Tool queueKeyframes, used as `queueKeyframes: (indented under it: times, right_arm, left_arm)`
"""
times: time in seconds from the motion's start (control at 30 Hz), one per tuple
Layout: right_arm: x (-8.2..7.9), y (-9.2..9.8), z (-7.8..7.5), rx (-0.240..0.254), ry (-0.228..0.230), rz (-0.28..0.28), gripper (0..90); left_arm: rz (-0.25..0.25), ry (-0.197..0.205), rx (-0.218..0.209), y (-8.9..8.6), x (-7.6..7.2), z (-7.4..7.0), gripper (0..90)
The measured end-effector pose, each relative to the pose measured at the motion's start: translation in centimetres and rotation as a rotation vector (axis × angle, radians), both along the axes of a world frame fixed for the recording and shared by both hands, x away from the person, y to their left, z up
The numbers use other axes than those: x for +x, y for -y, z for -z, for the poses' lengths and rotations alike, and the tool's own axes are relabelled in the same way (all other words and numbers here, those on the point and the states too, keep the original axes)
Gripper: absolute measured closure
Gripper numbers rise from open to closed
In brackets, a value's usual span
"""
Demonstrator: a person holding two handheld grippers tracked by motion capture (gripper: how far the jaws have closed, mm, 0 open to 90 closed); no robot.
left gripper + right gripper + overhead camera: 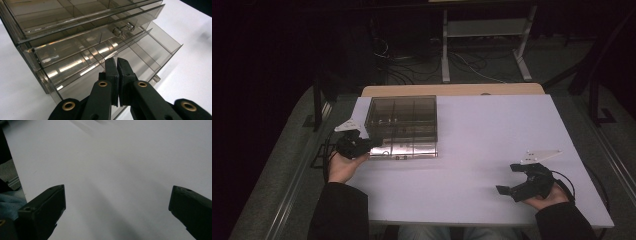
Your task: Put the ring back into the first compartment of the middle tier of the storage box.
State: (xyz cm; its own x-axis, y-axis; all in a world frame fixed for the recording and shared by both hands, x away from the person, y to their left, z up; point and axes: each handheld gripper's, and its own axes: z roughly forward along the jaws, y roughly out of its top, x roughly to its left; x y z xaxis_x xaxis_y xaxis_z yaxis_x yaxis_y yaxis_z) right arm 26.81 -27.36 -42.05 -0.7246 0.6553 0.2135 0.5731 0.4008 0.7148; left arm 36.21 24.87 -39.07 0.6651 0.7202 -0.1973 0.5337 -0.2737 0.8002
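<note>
My left tongs (117, 62) were clenched, the two black jaws pressed together with only a thin slit between them and nothing that I could see caught in it. Their tips sat at the front of the drawer box (402, 125), against or just above the rim of its lower drawer (140, 52); I could not tell whether they touched the plastic. That drawer stood pulled out from the box, its clear dividers showing. The drawer above it was pushed in, and its round clear knob (122, 29) lay beyond my tips, apart from them.

From the high view my left hand (343, 167) held those tongs (362, 145) at the box's near left corner. The box itself, smoky and see-through, stood on the far left part of the white surface (492, 130).

My right tongs (117, 202) were released, the jaws spread wide with bare surface between them, grasping nothing. In the high view they (507, 182) rested low over the near right part of the surface in my right hand (544, 200), pointing left, well apart from the box. A cable (569, 182) trailed from them towards the right edge.
</note>
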Motion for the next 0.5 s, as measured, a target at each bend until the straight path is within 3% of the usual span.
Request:
queueKeyframes:
  times: [0.5]
  right_arm:
    - [0.01,-0.05,0.05,-0.005,-0.003,-0.005,0.4]
  left_arm:
    - [-0.001,-0.027,0.028,-0.1,0.41,0.72,87.2]
